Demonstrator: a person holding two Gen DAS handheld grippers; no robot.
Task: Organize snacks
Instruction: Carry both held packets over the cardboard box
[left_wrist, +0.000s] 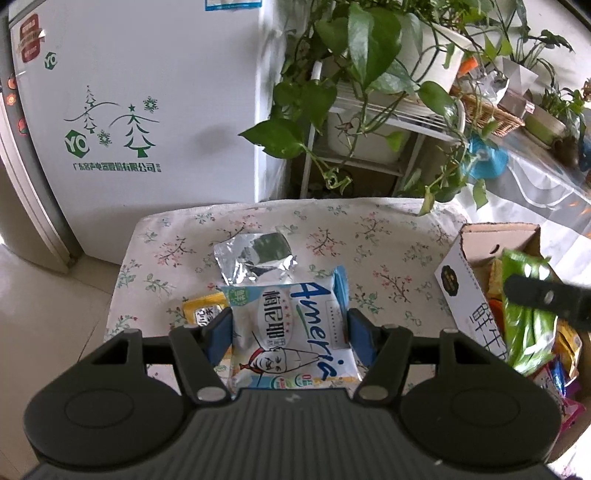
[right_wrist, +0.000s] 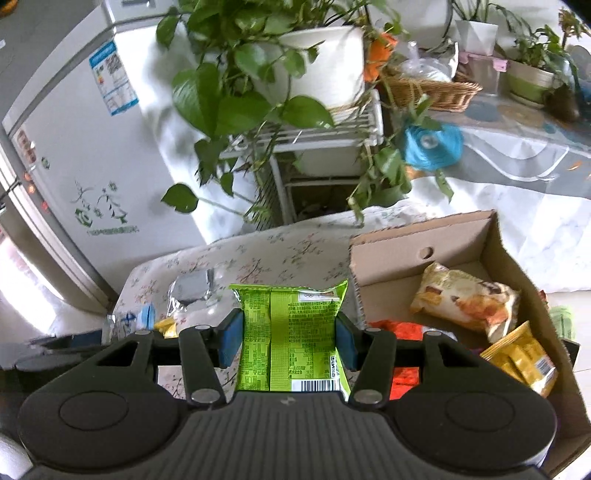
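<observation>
Left gripper (left_wrist: 290, 332): we pinch a white-and-blue pack (left_wrist: 286, 328) between the blue pads, held just over the floral cloth (left_wrist: 369, 236).

Right gripper (right_wrist: 290, 336): we clamp a green pack (right_wrist: 291, 332) edge to edge, its printed back toward the lens, close to the near-left corner of the box (right_wrist: 509, 266).

On the cloth: a yellow sachet (left_wrist: 203, 310) lies beside the left pad, and a silver pouch (left_wrist: 255, 258) sits just beyond the white-and-blue pack.

In the box: an orange-and-cream bag (right_wrist: 465, 299), a yellow pack (right_wrist: 524, 358) and a red wrapper (right_wrist: 399, 328) already rest inside.

Progress: we judge the job partly done; several snacks are boxed, two are in our grips, and at least the sachet and pouch are left on the cloth.

Left view only: it shows the box's white printed side, the green pack over the box, and a dark finger of the right gripper crossing it.

Right view only: it shows the box's open interior and its far wall with a round hole.

Beyond: a white fridge (left_wrist: 147, 110) and a potted vine (right_wrist: 258, 74) on a white rack stand past the cloth.
</observation>
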